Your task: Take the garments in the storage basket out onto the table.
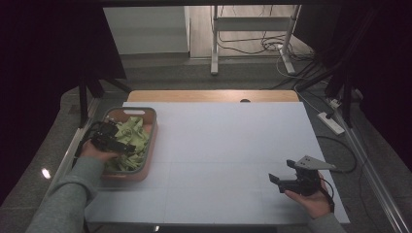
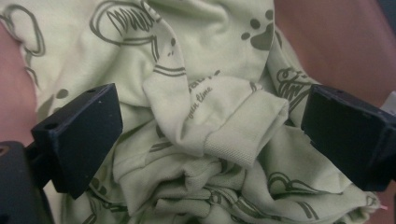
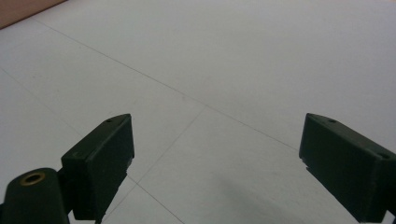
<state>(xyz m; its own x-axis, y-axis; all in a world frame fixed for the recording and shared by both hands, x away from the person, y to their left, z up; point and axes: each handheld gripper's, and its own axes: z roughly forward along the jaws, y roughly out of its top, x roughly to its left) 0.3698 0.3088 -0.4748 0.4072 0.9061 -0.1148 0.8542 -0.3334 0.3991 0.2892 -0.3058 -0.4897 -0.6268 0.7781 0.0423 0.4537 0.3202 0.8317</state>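
Currently at the pick-up step: left gripper (image 1: 118, 137) lowered into the basket (image 1: 152, 127) at the left edge of the table (image 1: 233, 145), jaws spread wide and straddling a raised fold of the pale green printed garment (image 2: 205, 126), not yet clamped. Garment crumpled inside the basket, filling most of it; paw prints and scribbled lettering legible on the cloth; ribbed cuff (image 2: 243, 140), likely a sleeve end, sitting between the jaws in the left gripper view. Contact between jaw tips and cloth not clear from that view. Right gripper (image 1: 284, 180) held near the front right corner of the table, well apart from the basket, jaws wide apart over bare white surface, nothing between them. Next move, by judgement: close left jaws on the raised fold, deep enough to catch more than the cuff edge, then lift clear of the basket rim toward the open middle of the table. Risk: thin grip slipping off the knit.
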